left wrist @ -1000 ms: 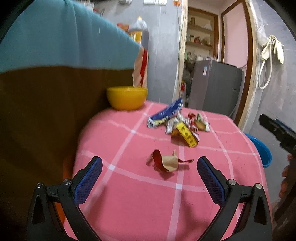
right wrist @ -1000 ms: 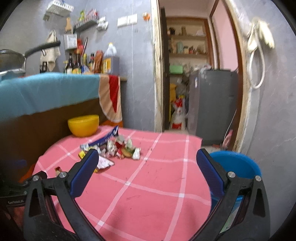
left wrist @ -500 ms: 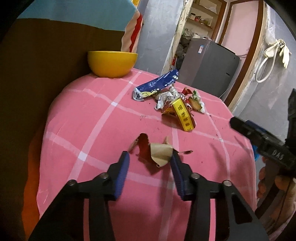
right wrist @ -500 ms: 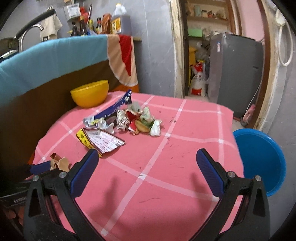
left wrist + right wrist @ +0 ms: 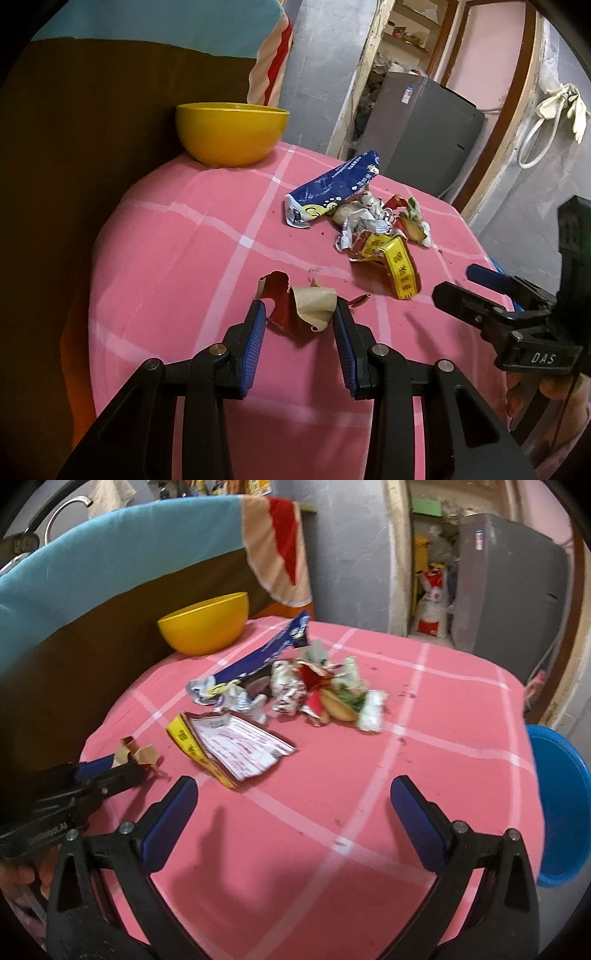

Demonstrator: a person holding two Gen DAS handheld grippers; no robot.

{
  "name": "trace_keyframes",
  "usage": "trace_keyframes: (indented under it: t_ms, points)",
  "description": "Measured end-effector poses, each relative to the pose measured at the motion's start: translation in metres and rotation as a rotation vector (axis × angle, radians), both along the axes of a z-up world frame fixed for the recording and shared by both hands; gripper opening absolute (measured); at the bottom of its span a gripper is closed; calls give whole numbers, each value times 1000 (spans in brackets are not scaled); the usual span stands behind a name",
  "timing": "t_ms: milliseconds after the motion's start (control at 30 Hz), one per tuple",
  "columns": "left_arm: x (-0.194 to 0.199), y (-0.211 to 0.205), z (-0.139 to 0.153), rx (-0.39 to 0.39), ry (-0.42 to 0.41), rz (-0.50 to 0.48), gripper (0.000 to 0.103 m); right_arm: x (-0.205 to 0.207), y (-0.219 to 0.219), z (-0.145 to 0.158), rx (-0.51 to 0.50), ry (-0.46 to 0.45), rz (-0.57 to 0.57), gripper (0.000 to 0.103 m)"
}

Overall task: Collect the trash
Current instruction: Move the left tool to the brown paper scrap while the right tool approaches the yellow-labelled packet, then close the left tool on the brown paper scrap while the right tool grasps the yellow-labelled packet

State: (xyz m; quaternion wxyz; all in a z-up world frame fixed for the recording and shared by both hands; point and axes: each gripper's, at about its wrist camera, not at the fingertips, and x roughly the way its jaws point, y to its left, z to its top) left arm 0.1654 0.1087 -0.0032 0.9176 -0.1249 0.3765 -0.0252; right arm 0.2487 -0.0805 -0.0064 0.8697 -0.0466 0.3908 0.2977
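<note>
A crumpled brown-and-red paper scrap (image 5: 310, 306) lies on the pink checked tablecloth (image 5: 177, 243). My left gripper (image 5: 299, 317) is closing on it, and both blue pads touch its sides. In the right wrist view the same scrap (image 5: 140, 753) sits in the left gripper (image 5: 110, 768) at the table's left edge. Farther back is a heap of wrappers (image 5: 373, 225), with a blue packet (image 5: 332, 184) and a flattened yellow carton (image 5: 400, 271). My right gripper (image 5: 291, 805) hangs open over bare cloth, nothing between its fingers, short of the carton (image 5: 236, 746).
A yellow bowl (image 5: 231, 133) stands at the table's far left corner, against a brown and teal backrest. A blue basin (image 5: 561, 805) sits on the floor past the right edge. A grey fridge (image 5: 424, 125) stands behind the table, by the doorway.
The left jaws went from wide open to closed around the paper scrap as the gripper moved in. The right gripper tilted down and came forward over the table, still open.
</note>
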Motion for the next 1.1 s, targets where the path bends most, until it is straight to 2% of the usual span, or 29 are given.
trace_keyframes:
  t_ms: [200,467,600,767,800,833,900,1100]
  points:
    - [6,12,0,3,1,-82,33,14,26,-3,-10,54,60,99]
    - [11,24,0,-16,2,-120,32,27,46,-7,-24,74,92,89]
    - [14,27,0,-25,2,-134,32,31,50,-14,-33,94,100,74]
    - [12,26,2,-16,-3,-133,31,30,47,-15,-20,73,91,62]
    - [12,25,2,-12,-4,-133,31,30,45,-15,-10,74,88,57]
    - [12,24,2,-11,-5,-133,30,30,43,-14,-1,74,87,47]
    - [12,23,1,-11,-6,-135,30,29,40,-14,9,71,84,38]
    - [15,21,0,4,-4,-114,28,26,38,-11,19,56,94,38]
